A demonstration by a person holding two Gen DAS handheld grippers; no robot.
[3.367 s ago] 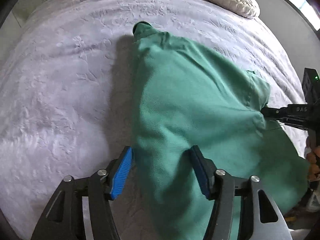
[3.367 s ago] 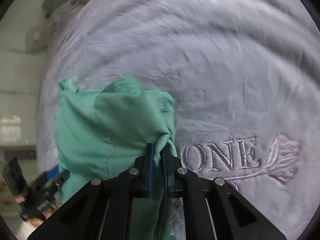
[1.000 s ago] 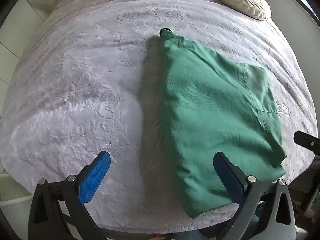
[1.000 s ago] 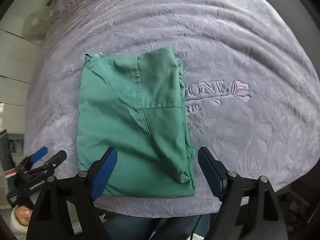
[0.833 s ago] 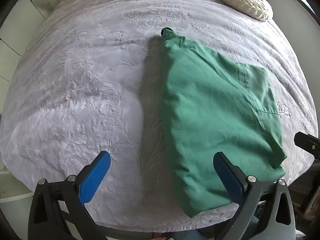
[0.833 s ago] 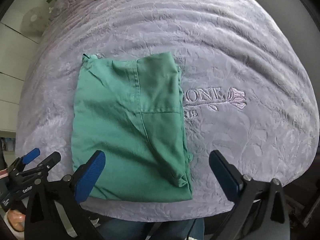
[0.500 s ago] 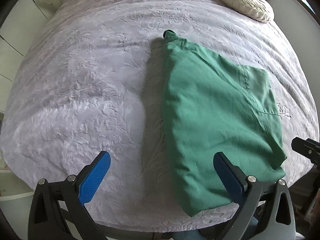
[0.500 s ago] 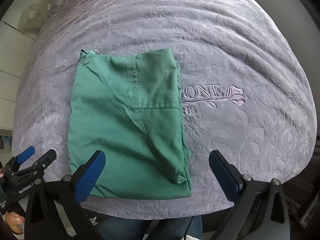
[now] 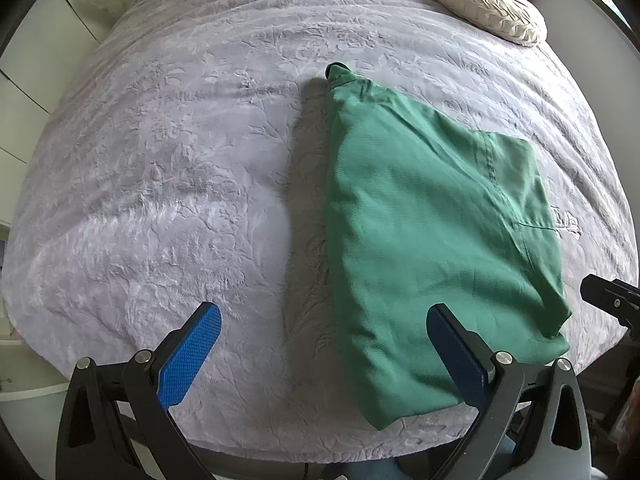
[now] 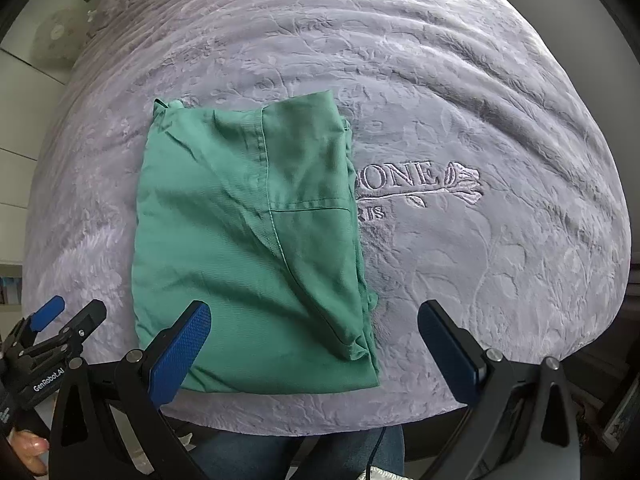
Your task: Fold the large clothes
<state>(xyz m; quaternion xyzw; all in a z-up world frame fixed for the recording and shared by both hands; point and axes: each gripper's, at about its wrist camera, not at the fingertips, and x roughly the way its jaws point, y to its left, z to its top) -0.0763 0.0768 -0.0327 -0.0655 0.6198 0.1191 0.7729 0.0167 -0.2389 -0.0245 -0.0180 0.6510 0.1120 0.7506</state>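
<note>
A lilac embossed bed [image 9: 168, 184] carries the folded green garment [image 10: 248, 248] near its front edge. Soft and limp, it is best pinched at corners. Left gripper [image 9: 320, 354] and right gripper [image 10: 316, 350] gape wide, empty.

Lilac embossed bedspread [image 9: 168, 184], cream pillow [image 9: 486, 12], white wall panels [image 9: 24, 92]
</note>
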